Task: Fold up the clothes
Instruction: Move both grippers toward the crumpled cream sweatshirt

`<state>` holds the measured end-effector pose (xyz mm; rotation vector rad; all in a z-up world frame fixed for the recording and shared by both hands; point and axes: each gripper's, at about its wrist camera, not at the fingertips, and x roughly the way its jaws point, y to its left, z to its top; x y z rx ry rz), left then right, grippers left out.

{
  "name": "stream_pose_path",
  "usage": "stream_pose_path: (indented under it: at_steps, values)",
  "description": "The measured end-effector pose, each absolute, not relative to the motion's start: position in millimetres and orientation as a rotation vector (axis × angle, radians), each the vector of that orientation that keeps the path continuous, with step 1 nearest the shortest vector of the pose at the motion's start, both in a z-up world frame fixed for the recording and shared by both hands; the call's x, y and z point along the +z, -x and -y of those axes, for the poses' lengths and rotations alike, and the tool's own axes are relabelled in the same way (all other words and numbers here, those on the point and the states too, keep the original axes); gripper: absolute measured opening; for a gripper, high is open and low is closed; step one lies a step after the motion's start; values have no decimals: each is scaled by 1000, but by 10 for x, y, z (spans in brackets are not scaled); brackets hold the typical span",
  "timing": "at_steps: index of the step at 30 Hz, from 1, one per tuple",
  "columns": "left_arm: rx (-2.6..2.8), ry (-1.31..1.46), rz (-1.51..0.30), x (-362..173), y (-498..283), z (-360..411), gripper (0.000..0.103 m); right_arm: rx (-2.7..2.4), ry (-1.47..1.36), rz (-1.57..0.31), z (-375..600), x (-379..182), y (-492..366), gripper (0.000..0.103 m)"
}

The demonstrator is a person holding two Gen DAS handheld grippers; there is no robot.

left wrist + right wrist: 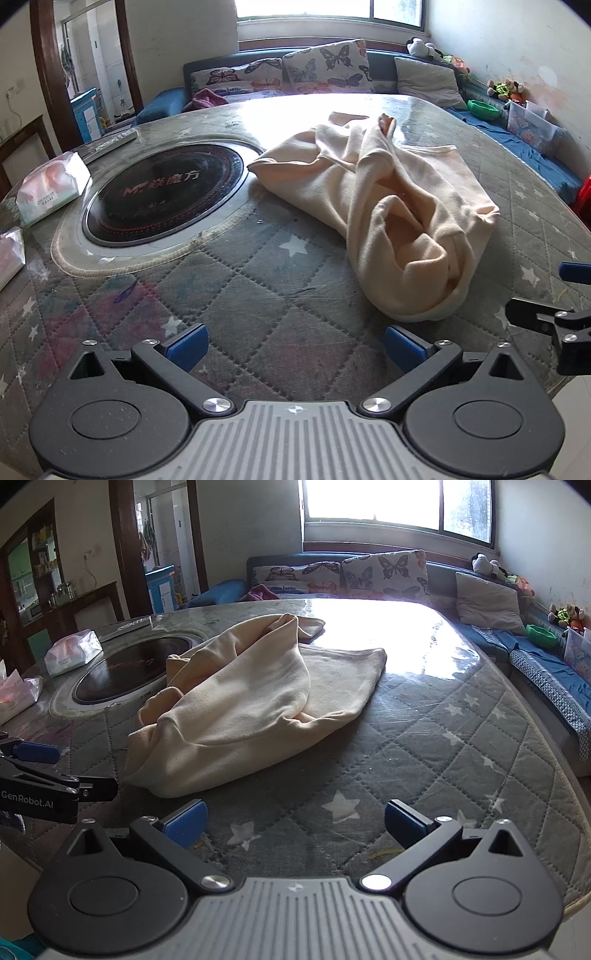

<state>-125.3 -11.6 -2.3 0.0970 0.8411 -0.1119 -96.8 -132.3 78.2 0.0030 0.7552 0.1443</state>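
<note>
The cream garment lies crumpled at centre-right of the left view, on the quilted surface. Left tool and right tool hover open, empty. Overlapping layers risk a multi-layer pinch; the glossy cover may let fabric slide.

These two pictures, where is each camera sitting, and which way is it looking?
Left wrist view: sits on the left hand-held gripper, looks across the table toward the window; its open blue fingers show, the cream garment ahead to the right.
Right wrist view: sits on the right hand-held gripper, facing likewise; garment ahead to the left.
Both share the garment, cooktop and sofa.
</note>
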Motion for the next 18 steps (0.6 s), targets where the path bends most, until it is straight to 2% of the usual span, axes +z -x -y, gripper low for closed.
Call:
stream_pose_path:
  at_steps: [18]
  values:
    - [-141, -121, -848, -35, 1237, 244, 103, 170, 2, -767, 1229, 777, 929, 103]
